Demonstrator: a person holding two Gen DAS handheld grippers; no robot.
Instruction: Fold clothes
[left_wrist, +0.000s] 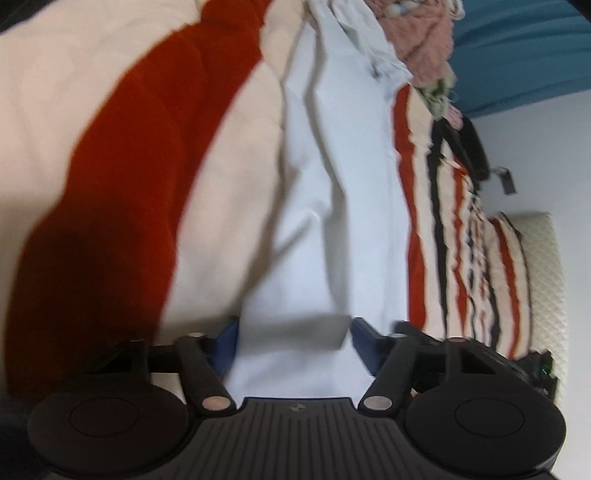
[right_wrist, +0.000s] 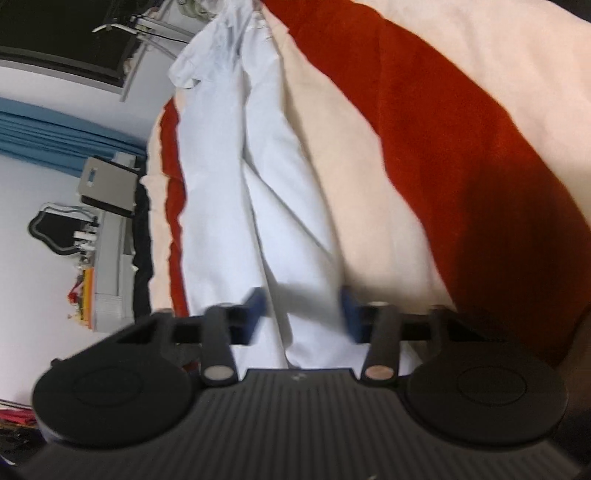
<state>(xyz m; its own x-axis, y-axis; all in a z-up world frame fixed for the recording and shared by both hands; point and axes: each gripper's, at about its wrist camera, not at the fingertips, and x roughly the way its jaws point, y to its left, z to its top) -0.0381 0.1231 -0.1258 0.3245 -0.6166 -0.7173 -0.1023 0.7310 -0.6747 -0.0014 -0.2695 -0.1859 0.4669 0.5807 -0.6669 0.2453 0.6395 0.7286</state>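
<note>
Between each gripper's blue fingers (left_wrist: 364, 339), white garment (left_wrist: 332, 221) on blanket (left_wrist: 92, 92)

White garment (left_wrist: 325, 206): thin smooth cloth, matt, soft creases. Blanket (left_wrist: 122, 155): cream w/ rust-red bands, fleecy matt cloth, prob. plush (view blurred). Left gripper (left_wrist: 293, 339) & right gripper (right_wrist: 303, 314): matt black plastic, ribbed base; blue pads (right_wrist: 255, 306), maybe rubber.

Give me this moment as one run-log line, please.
stage: grasping | item: white trousers on striped blanket | both jaws straddling fabric, grip unclear
</note>
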